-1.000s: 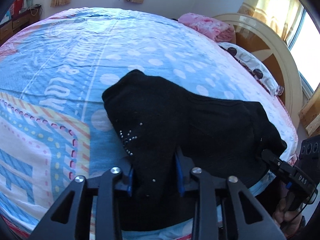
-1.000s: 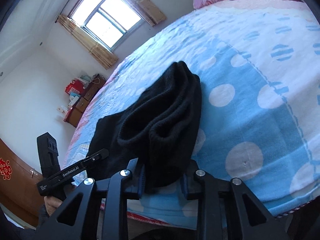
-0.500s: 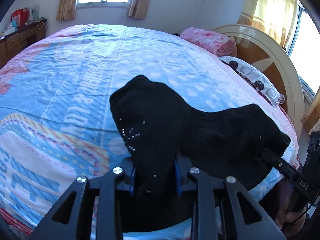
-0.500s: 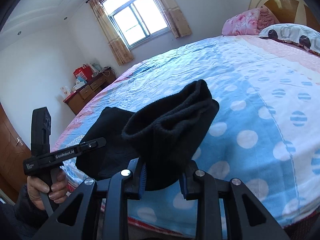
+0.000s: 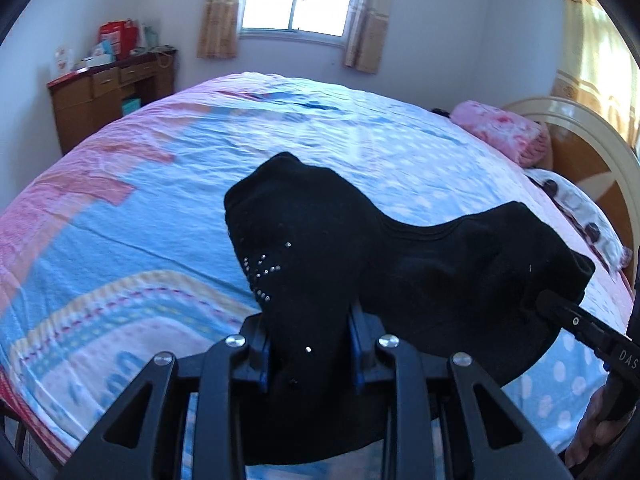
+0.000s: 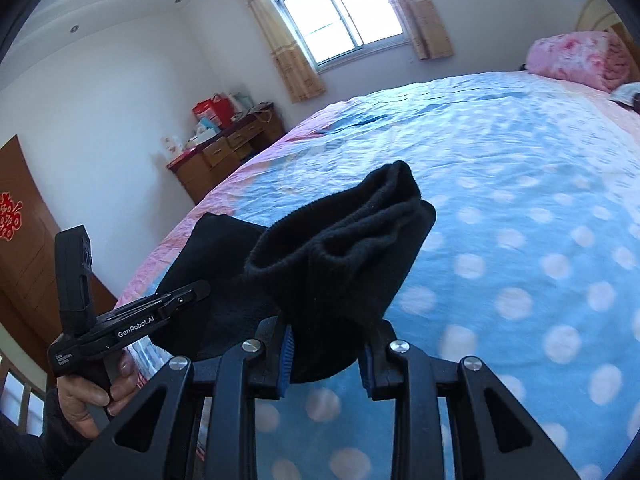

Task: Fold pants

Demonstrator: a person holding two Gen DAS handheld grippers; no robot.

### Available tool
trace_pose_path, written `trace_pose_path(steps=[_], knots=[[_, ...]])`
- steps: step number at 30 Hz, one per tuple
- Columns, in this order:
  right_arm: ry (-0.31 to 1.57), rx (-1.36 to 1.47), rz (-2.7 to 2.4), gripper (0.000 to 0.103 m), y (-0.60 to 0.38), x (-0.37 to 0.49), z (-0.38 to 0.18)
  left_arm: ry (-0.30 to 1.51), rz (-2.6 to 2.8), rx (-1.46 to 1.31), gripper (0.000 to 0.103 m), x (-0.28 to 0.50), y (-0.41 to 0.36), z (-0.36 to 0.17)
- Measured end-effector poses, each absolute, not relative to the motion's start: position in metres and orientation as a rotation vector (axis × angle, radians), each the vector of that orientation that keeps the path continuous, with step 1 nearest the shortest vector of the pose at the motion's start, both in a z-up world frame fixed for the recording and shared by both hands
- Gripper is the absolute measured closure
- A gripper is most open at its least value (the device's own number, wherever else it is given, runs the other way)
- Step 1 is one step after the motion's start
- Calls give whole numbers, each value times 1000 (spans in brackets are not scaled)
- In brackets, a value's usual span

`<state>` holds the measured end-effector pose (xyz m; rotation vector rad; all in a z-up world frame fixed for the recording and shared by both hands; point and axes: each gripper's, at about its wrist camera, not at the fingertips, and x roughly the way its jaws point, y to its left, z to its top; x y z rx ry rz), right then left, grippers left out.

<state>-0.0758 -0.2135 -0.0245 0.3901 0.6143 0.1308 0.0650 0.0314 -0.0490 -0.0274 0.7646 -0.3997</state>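
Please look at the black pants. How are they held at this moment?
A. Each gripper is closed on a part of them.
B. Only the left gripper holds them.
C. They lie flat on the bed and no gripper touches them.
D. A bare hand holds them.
A: the left gripper and the right gripper each pinch a bunch of the black pants between their pads.

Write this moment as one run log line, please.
step: fold pants | left tongs: shut on black pants | right tongs: shut on black pants | pants: above bed
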Motion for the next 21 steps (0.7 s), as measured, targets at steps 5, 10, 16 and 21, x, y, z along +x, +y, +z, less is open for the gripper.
trace_pose_path(steps=[5, 10, 16, 21], knots=[[663, 379, 191, 75, -181, -30, -33, 781, -325, -32, 74, 82, 63, -60], [703, 362, 225, 75, -155, -2, -43, 809, -282, -53, 74, 102, 84, -71], [713, 347, 211, 75, -143, 16, -48, 825, -275, -50, 74, 112, 83, -78], [739, 379, 194, 75, -149, 21, -59, 836, -275, -63, 73, 117, 85, -84]])
